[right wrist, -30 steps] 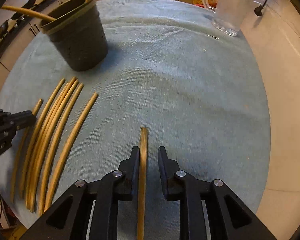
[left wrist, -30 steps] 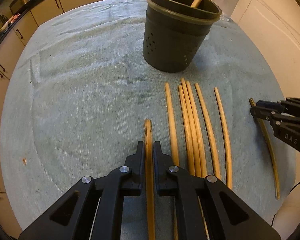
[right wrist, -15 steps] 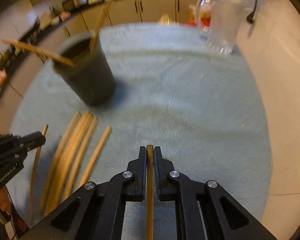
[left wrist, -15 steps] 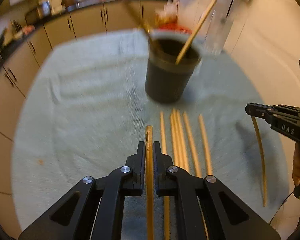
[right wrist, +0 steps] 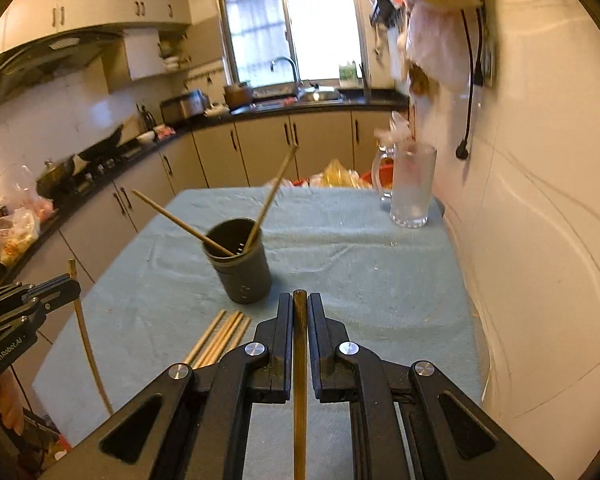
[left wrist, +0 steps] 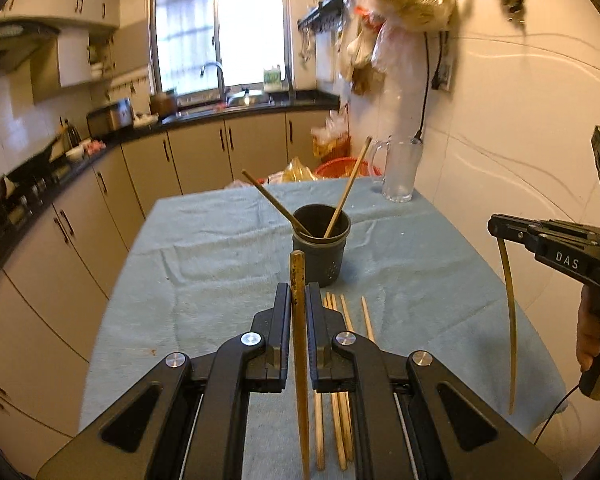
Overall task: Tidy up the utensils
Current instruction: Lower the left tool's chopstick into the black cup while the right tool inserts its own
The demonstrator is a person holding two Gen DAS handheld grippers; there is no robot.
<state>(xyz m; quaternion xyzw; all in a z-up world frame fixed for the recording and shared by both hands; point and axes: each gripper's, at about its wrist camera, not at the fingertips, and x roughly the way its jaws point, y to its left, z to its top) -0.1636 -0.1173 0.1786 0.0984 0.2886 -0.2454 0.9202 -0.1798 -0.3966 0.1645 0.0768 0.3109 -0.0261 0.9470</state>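
My left gripper (left wrist: 298, 292) is shut on a bamboo chopstick (left wrist: 300, 344) that sticks out past its tips, lifted above the table. My right gripper (right wrist: 299, 304) is shut on another chopstick (right wrist: 299, 360). In the left wrist view that right gripper (left wrist: 496, 229) is at the right with its chopstick (left wrist: 509, 320) hanging down. The left gripper (right wrist: 74, 286) shows at the left edge of the right wrist view, its chopstick (right wrist: 86, 336) drooping. A dark utensil holder (left wrist: 320, 252) (right wrist: 240, 268) stands mid-table with two chopsticks leaning in it. Several loose chopsticks (left wrist: 342, 320) (right wrist: 220, 338) lie before it.
A teal cloth (left wrist: 220, 248) covers the table. A clear glass pitcher (right wrist: 412, 188) stands at the far right corner by the wall. Bags and a red basket (left wrist: 340, 168) sit beyond the far edge. Kitchen cabinets (left wrist: 100, 208) run along the left.
Both grippers rose from the cloth with their chopsticks and tilted up, so the kitchen and window came into view. The right gripper's jaws closed onto its chopstick.
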